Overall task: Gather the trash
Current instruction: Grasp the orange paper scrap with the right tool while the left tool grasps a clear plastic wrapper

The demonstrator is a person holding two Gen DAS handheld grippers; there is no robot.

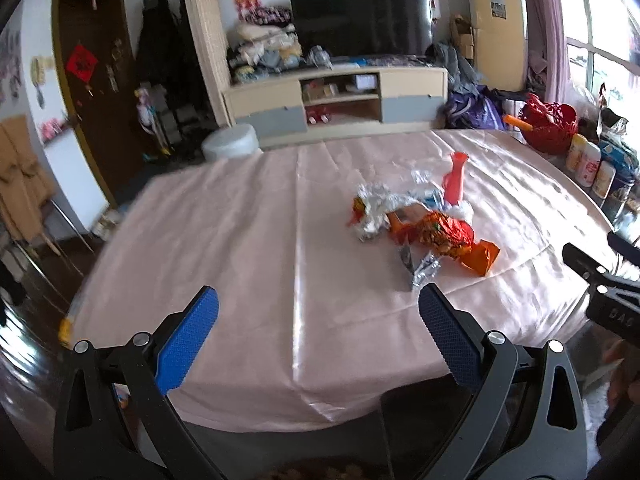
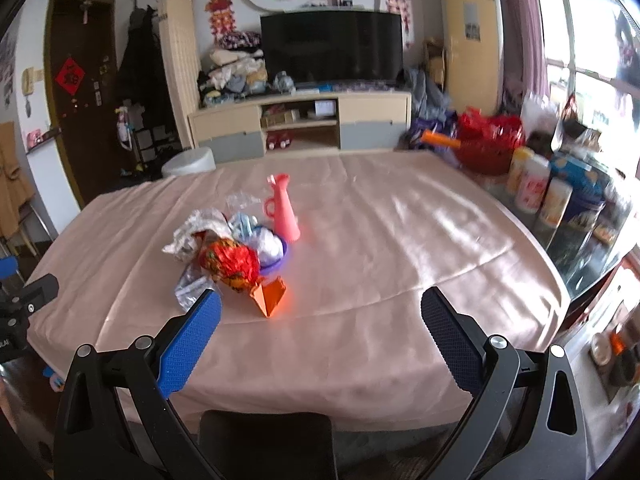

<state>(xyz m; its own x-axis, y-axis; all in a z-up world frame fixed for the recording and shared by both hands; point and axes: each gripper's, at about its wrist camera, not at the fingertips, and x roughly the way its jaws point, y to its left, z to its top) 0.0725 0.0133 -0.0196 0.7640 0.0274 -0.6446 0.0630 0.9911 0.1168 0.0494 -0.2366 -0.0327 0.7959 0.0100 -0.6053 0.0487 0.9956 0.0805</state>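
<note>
Both tools are hanging over the near edge of the pink-clothed surface [image 2: 400, 240], the left tool [image 1: 318, 320] and the right tool [image 2: 320, 320] each standing with its blue pads wide apart and gripping nothing. The trash is lying heaped mid-surface: a red-orange crumpled wrapper [image 2: 230, 262], silver foil [image 1: 376, 208] and an orange carton [image 2: 272, 298], touching one another, with a pink vase [image 2: 284, 210] standing upright just behind them.

A worktop draped in glossy pale pink cloth [image 2: 360, 240] fills the foreground. Behind it, a low beige and grey media cabinet [image 2: 300, 124] carries a large dark television screen [image 2: 332, 46]. A dark brown door [image 1: 92, 72] stands left; daylight enters through the window [image 2: 580, 32] at right.
</note>
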